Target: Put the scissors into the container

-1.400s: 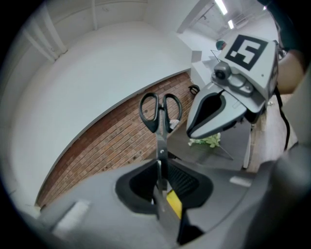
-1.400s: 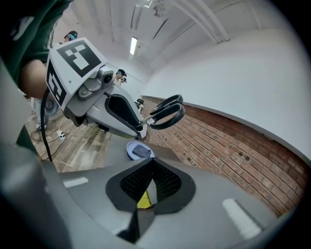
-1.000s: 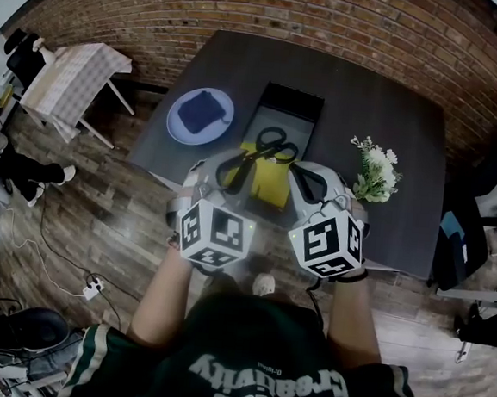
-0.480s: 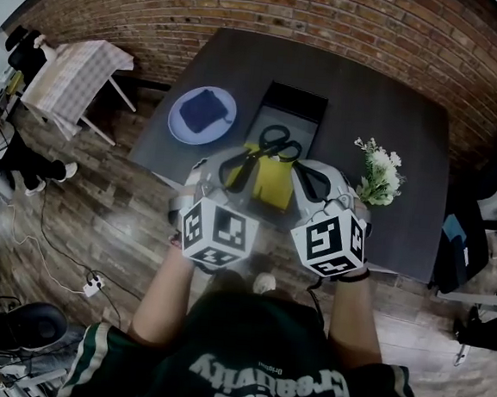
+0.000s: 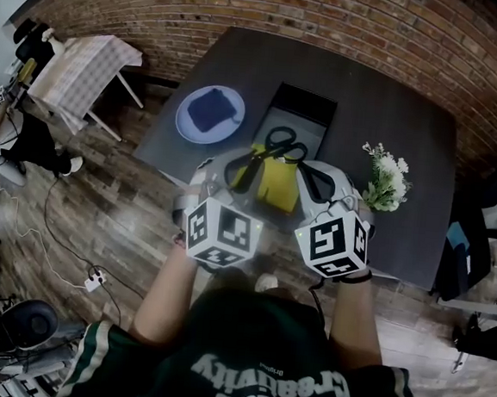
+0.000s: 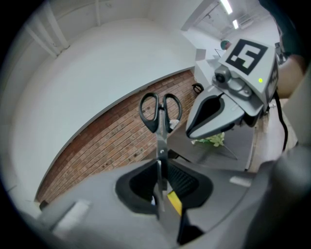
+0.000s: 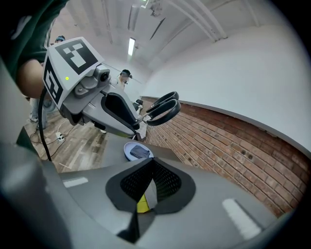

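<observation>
Black-handled scissors (image 5: 274, 148) hang over the table's front part, above a yellow pad (image 5: 280, 187). My left gripper (image 5: 236, 170) is shut on their blades, and the handles point away toward the black rectangular container (image 5: 309, 93). In the left gripper view the blades (image 6: 160, 160) stand clamped between the pads and the handle loops (image 6: 160, 111) rise above them. My right gripper (image 5: 316, 180) hovers beside them on the right, apart from the scissors. Its pads (image 7: 160, 181) meet with nothing between them. The right gripper view shows the handles (image 7: 164, 109) sticking out past the left gripper.
A dark grey table (image 5: 395, 102) stands against a brick wall. On its left part sits a light blue plate (image 5: 186, 123) with a dark blue cloth (image 5: 211, 110). White flowers (image 5: 387, 181) stand at the right. A small side table (image 5: 78, 70) is on the floor at left.
The view has drifted slightly. Both grippers stay in the same pose, with the scissors still clamped in the left one.
</observation>
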A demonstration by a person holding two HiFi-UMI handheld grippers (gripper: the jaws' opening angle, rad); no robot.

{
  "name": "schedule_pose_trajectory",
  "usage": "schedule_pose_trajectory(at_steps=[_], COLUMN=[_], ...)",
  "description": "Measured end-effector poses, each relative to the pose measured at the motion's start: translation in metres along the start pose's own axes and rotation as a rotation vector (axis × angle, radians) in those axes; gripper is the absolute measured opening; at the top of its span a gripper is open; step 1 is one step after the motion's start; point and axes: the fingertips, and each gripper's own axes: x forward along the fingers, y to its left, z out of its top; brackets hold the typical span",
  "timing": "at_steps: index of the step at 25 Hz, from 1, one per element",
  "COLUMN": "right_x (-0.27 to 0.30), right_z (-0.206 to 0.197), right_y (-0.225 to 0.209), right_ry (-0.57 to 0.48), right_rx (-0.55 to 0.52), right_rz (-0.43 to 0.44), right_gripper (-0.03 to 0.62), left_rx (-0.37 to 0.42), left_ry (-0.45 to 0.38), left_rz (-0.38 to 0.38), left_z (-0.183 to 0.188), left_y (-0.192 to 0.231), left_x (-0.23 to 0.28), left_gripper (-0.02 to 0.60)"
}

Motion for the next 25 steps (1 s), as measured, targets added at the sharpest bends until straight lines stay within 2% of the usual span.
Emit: schedule_pose_trajectory(at_steps=[15,25], right_x=[0.010,0.037], right_z=[0.001,0.014], right_y=[0.007,-0.003], right_ry=[0.022,0.069], right_rx=[0.011,0.030], right_rz=[-0.005,-0.059], right_gripper=[0.006,0.006], left_rx=[-0.010,0.009], left_ry=[-0.016,-0.060], left_rz=[-0.013,-0.082], left_z=[-0.007,-0.016], left_y=[0.010,0.034], left_x=[0.000,0.018], left_gripper=[0.063,0.063])
